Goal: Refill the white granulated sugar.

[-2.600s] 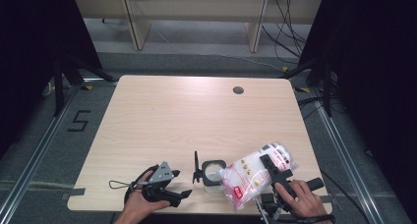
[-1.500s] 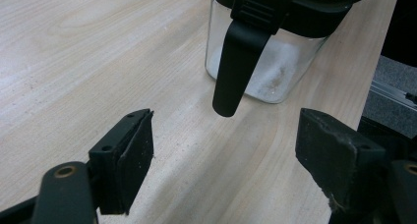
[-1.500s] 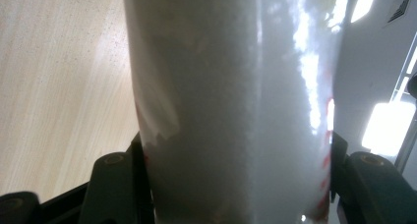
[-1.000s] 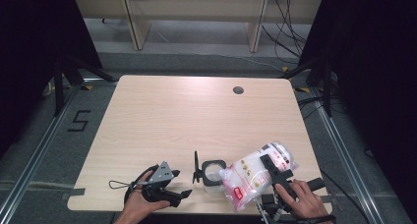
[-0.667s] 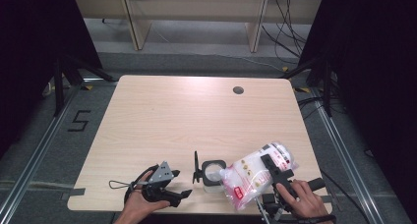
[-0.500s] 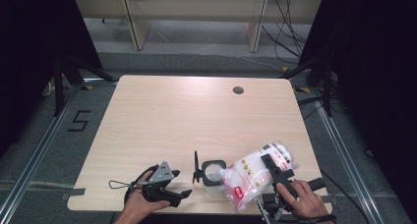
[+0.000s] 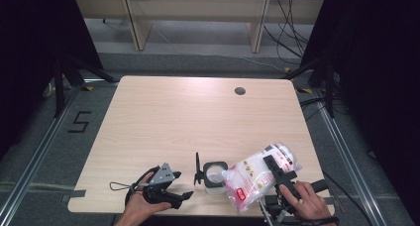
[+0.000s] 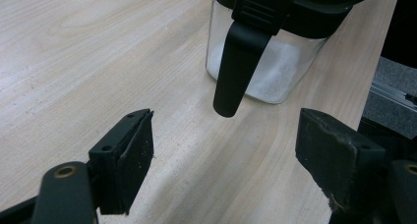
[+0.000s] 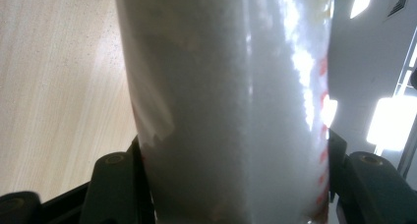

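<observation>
While the right gripper (image 7: 271, 172) clamped a clear plastic bag of white granules (image 7: 257, 175), tilted, its mouth sat at the square glass jar (image 7: 215, 176).
Left gripper (image 7: 173, 196) rested left of jar, jaws released, nothing between; jar lid (image 7: 197, 167) upright.

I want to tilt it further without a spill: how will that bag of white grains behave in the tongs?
The bag is probably floppy: soft clear plastic bulges around the right tongs. Its glossy film may slip. Packed with grains, it likely feels heavy and shifts when tilted over the jar.
</observation>
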A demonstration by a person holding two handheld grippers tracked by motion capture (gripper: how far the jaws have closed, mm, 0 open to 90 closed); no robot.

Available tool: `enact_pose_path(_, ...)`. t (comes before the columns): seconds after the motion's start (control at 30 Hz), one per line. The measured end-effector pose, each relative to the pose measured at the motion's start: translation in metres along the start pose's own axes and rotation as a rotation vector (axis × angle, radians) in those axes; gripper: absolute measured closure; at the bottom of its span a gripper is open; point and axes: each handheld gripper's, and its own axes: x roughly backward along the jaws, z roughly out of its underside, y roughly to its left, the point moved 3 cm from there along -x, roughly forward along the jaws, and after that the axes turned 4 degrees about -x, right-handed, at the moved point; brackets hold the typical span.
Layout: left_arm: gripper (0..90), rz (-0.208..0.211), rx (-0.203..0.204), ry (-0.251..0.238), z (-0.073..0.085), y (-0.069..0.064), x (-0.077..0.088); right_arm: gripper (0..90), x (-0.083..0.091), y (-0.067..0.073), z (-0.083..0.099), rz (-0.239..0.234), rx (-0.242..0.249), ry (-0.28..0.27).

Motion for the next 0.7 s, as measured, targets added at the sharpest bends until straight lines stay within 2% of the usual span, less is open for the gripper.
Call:
enact_pose_path(0.27, 21.9, 0.001, 0.003, 0.000, 0.0001, -0.0003, 0.0000, 41.8, 0.0001, -0.0013, -0.0002, 0.005, 0.011, -0.007)
enact_pose_path(0.43, 21.9, -0.001, -0.001, 0.001, 0.0000, 0.0000, 0.0001, 41.8, 0.0008, -0.0007, 0.0001, 0.012, -0.001, -0.001)
enact_pose_path(0.47, 21.9, -0.001, -0.001, 0.002, 0.0000, 0.0000, 0.0001, 41.8, 0.0020, 0.0003, 0.0003, -0.006, -0.011, 0.017)
enact_pose_path(0.5, 21.9, -0.001, -0.002, 0.002, 0.0000, 0.0000, 0.0001, 41.8, 0.0020, 0.0015, 0.0004, 0.007, -0.023, 0.013)
enact_pose_path(0.53, 21.9, 0.003, -0.001, 0.007, -0.0001, 0.0001, 0.0004, 41.8, 0.0040, 0.0000, 0.0000, -0.041, -0.009, 0.048)
enact_pose_path(0.57, 21.9, 0.007, -0.001, 0.013, -0.0001, 0.0003, 0.0007, 41.8, 0.0029, -0.0005, -0.0006, -0.023, -0.002, 0.028)
enact_pose_path(0.6, 21.9, 0.007, -0.005, 0.015, 0.0001, 0.0007, 0.0008, 41.8, 0.0012, -0.0003, -0.0010, 0.014, -0.003, -0.005)
enact_pose_path(0.67, 21.9, 0.010, -0.002, 0.016, -0.0001, 0.0003, 0.0010, 41.8, 0.0012, -0.0001, -0.0011, 0.010, -0.006, -0.006)
enact_pose_path(0.7, 21.9, -0.001, -0.001, 0.001, 0.0001, 0.0000, 0.0001, 41.8, 0.0011, -0.0006, -0.0013, 0.015, -0.003, -0.008)
